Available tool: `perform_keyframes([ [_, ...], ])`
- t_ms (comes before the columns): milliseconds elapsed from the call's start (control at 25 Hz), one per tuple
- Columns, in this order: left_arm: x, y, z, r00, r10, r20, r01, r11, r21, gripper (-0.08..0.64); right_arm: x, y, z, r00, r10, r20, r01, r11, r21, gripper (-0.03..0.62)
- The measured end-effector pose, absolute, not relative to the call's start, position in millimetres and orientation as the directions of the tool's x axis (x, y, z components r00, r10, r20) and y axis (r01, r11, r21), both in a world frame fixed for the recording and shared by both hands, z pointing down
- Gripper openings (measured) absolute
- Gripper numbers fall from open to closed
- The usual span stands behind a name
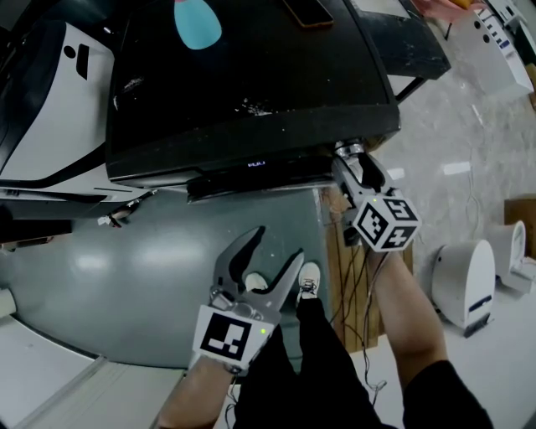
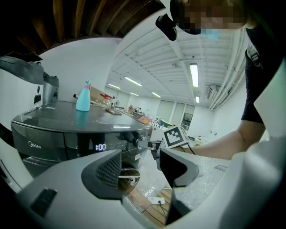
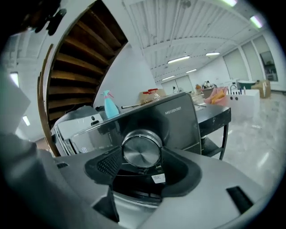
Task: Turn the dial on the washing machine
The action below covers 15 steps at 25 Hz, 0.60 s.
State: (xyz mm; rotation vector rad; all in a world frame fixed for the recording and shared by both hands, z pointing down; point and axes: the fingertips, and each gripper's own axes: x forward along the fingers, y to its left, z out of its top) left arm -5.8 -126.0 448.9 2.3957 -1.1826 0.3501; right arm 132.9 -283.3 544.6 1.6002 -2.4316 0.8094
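Observation:
The dark grey washing machine fills the top of the head view, its display reading 1:00. Its silver dial sits at the right end of the front panel. My right gripper is shut on the dial, one pad against each side of it. In the head view the right gripper covers the dial. My left gripper hangs lower, in front of the machine's door, open with nothing between its fingers. The left gripper view shows its jaws apart, with the right gripper's marker cube beyond them.
A teal spray bottle stands on the machine's lid. White appliances sit to the left, and a white rounded unit is on the floor at the right. Cables lie over wooden boards beside the machine. The person's shoes are below.

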Motion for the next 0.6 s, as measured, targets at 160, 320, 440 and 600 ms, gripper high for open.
perform_keyframes([
  [160, -3.8, -125.1, 448.5, 0.603, -0.685, 0.409, -0.797, -0.539, 0.274, 0.249, 133.6, -283.8, 544.6, -0.465, -0.817, 0.342, -0.818, 0.249, -0.518, 0.273],
  [320, -2.0, -124.9, 448.0, 0.605, -0.683, 0.409, -0.795, -0.541, 0.273, 0.247, 133.8, -284.2, 543.3, -0.452, -0.821, 0.349, -0.843, 0.265, -0.469, 0.275],
  [440, 0.6, -123.6, 447.0, 0.608, -0.681, 0.409, -0.793, -0.544, 0.273, 0.248, 135.2, -283.6, 540.9, -0.437, -0.825, 0.358, -0.869, 0.284, -0.405, 0.284],
  [600, 3.7, -122.2, 445.5, 0.612, -0.678, 0.407, -0.790, -0.549, 0.274, 0.249, 136.6, -281.7, 537.9, -0.430, -0.824, 0.368, -0.890, 0.318, -0.327, 0.296],
])
